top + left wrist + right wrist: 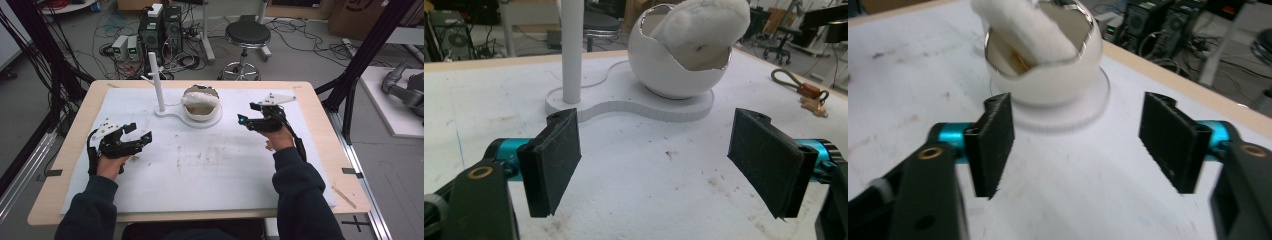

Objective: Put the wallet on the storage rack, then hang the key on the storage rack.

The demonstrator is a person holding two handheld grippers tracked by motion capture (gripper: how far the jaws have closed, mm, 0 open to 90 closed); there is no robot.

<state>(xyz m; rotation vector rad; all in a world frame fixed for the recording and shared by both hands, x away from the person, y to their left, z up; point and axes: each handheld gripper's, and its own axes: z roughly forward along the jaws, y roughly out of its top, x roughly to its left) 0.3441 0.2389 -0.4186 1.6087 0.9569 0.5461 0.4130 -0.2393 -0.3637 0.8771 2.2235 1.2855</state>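
On the bench [65,165], covered by a white sheet, a white egg-shaped bowl [201,111] sits on a flat white base [172,114] toward the far middle. A fluffy white pad [200,98] lies in the bowl's broken-edged opening, leaning over its rim. A white post [156,80] rises from the same base, just to the left of the bowl.

The left tongs [141,134] sit over the near left part of the sheet, well apart from the bowl, pointing toward it. In the left gripper view the bowl [674,70] and pad [704,22] stand beyond and between the two black jaws, with the post [572,50] above the left one. The left tongs [664,160] are spread wide and hold nothing, with bare sheet between them.

The right tongs [246,113] hover near the bowl's right side, closer than the left pair, not touching it. In the right gripper view the bowl [1048,85] and pad [1023,30] lie just ahead, nearer the left jaw. The right tongs [1078,145] are likewise wide apart and empty.
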